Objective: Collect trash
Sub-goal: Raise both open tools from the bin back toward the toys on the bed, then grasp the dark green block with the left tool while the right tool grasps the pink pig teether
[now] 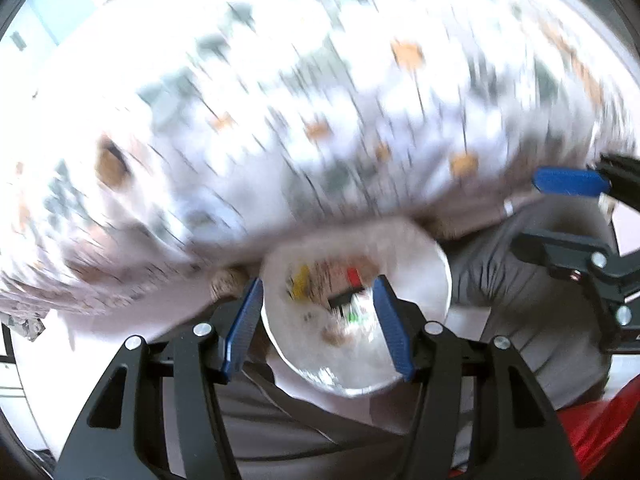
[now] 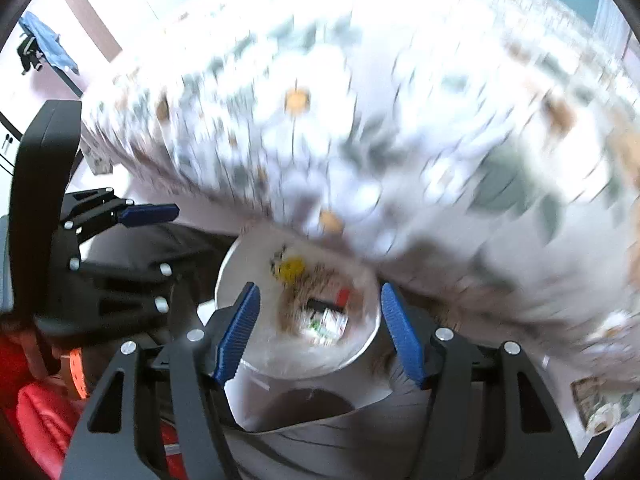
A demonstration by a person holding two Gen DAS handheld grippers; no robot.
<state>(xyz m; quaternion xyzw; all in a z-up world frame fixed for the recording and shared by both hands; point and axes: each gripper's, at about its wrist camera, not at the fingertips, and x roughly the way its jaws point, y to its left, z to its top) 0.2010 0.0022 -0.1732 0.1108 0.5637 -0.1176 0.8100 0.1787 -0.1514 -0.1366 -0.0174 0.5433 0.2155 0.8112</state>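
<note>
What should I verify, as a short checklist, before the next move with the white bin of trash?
1. Left gripper jaws apart: ok.
2. Right gripper jaws apart: ok.
3. Both grippers free of trash: ok, nothing sits between the fingers.
4. White bin below the grippers, mouth open: ok.
5. Trash inside the bin, yellow and red pieces visible: ok.
6. More trash left on the flowered tablecloth: cannot tell, heavy motion blur.

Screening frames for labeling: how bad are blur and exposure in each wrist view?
Left wrist: floral tablecloth motion-smeared, top blown out; white bin soft, left gripper sharp. Right wrist: same smear and overexposure on the cloth, bin contents blurred, right gripper crisp.
</note>
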